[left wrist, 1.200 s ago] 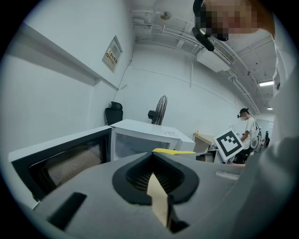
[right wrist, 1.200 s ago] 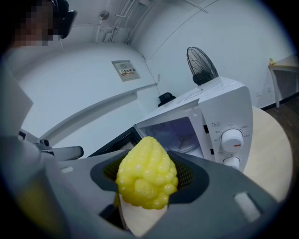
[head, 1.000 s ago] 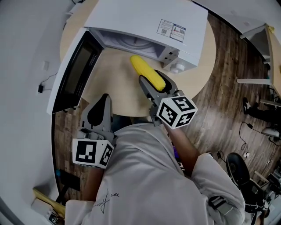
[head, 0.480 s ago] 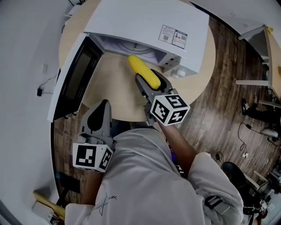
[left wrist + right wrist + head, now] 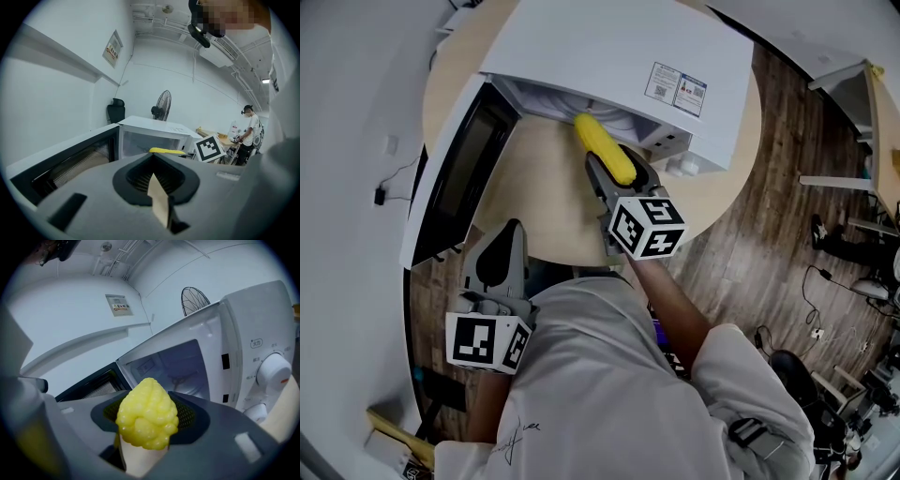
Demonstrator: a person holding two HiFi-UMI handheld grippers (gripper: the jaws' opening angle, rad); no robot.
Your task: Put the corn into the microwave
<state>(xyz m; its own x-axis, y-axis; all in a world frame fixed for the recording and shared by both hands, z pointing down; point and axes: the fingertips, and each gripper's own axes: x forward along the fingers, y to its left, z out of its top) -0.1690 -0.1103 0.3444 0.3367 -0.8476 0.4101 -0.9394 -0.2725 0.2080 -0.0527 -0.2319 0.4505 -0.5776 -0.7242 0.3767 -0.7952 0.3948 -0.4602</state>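
A yellow corn cob [image 5: 600, 145] sticks out of my right gripper [image 5: 617, 174], which is shut on it. The cob's tip is at the mouth of the white microwave [image 5: 609, 47], whose door [image 5: 455, 164] hangs wide open to the left. In the right gripper view the corn [image 5: 147, 418] fills the jaws, with the lit cavity [image 5: 178, 366] straight ahead. My left gripper [image 5: 510, 230] hangs near the table's front edge below the door, shut on nothing. From the left gripper view the corn [image 5: 166, 151] shows in front of the microwave [image 5: 154, 129].
The microwave stands on a round wooden table [image 5: 534, 202]; its knobs [image 5: 274, 371] are right of the cavity. Wooden floor with a chair base [image 5: 797, 366] lies to the right. A fan [image 5: 161, 105] and a person [image 5: 251, 131] are far behind.
My right gripper has carried the corn further toward the microwave's opening, up the picture. The left gripper has drifted slightly toward the table's front edge.
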